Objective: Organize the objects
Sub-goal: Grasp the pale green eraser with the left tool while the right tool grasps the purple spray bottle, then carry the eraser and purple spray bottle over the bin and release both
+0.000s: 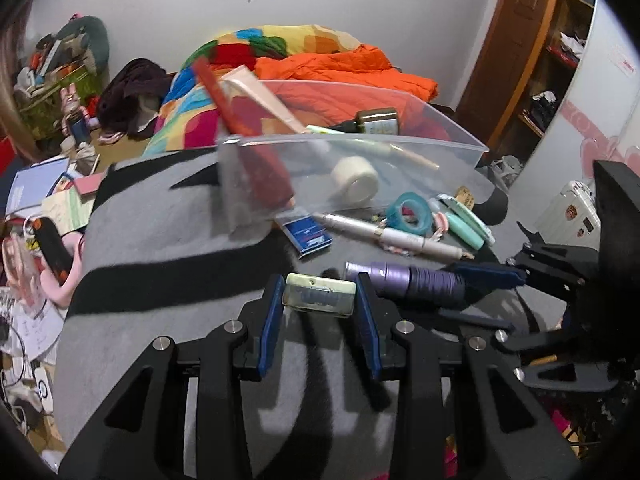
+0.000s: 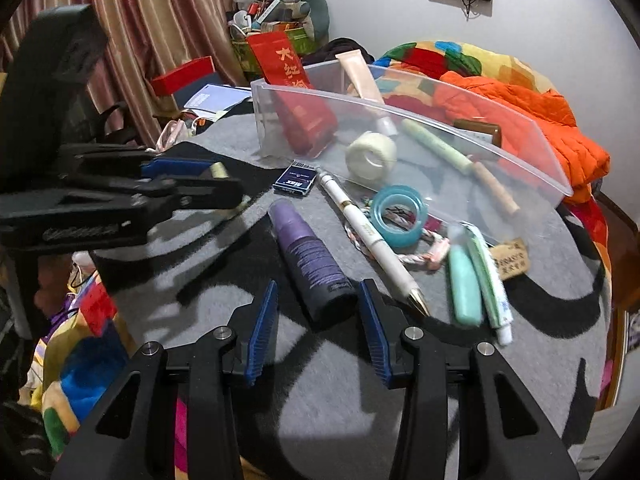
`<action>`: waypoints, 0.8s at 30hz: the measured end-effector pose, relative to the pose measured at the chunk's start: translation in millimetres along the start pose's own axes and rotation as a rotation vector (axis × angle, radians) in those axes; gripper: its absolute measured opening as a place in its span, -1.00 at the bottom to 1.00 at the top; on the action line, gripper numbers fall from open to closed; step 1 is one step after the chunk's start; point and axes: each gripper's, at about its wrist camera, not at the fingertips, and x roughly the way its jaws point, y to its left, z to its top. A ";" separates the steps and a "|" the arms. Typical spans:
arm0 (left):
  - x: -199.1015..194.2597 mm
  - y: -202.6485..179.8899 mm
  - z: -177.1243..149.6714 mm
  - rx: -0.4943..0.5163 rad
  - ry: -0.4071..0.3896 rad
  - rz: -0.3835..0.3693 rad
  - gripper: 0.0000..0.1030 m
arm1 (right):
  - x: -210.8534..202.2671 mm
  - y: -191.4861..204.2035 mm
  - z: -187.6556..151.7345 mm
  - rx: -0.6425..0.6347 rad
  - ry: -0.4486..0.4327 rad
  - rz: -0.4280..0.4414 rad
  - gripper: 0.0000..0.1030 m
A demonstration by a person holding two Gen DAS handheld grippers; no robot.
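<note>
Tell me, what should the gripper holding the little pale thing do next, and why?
Probably carry it forward and drop it into the clear bin. The left gripper is already shut on the small pale case, and other sorted things lie in that bin just ahead.

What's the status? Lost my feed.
Left gripper shut on small pale case. Right gripper open around purple bottle's dark end. Clear bin ahead; white pen beside bottle.
</note>
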 end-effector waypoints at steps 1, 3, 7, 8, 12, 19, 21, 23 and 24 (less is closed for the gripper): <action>-0.9 2.0 -1.4 -0.006 0.001 0.000 -0.32 | 2.8 0.7 1.7 0.001 0.005 0.003 -0.25; -2.6 4.8 -5.2 -0.015 0.003 -0.001 -0.32 | 7.3 2.0 4.4 -0.005 0.012 -0.004 -0.25; -1.9 6.2 -11.5 -0.025 0.008 -0.011 -0.32 | 16.6 2.0 11.2 -0.008 0.028 -0.024 -0.24; -0.7 5.6 -12.9 -0.028 0.012 -0.013 -0.32 | 18.3 1.4 12.8 -0.004 0.029 -0.021 -0.24; 2.8 3.5 -17.1 -0.031 0.018 -0.009 -0.32 | 19.8 3.4 14.5 0.002 0.029 -0.010 -0.55; -5.6 5.5 -8.4 -0.053 -0.025 -0.009 -0.32 | -0.4 6.7 11.4 0.025 -0.032 -0.025 -0.55; -9.9 4.9 -2.7 -0.060 -0.045 -0.013 -0.32 | -9.9 5.7 12.5 0.037 -0.061 -0.025 -0.55; -14.0 3.6 2.9 -0.060 -0.065 -0.010 -0.32 | -20.6 2.1 15.3 0.056 -0.095 -0.033 -0.55; -16.7 1.9 7.7 -0.058 -0.082 -0.009 -0.32 | -25.3 0.0 17.5 0.067 -0.110 -0.040 -0.55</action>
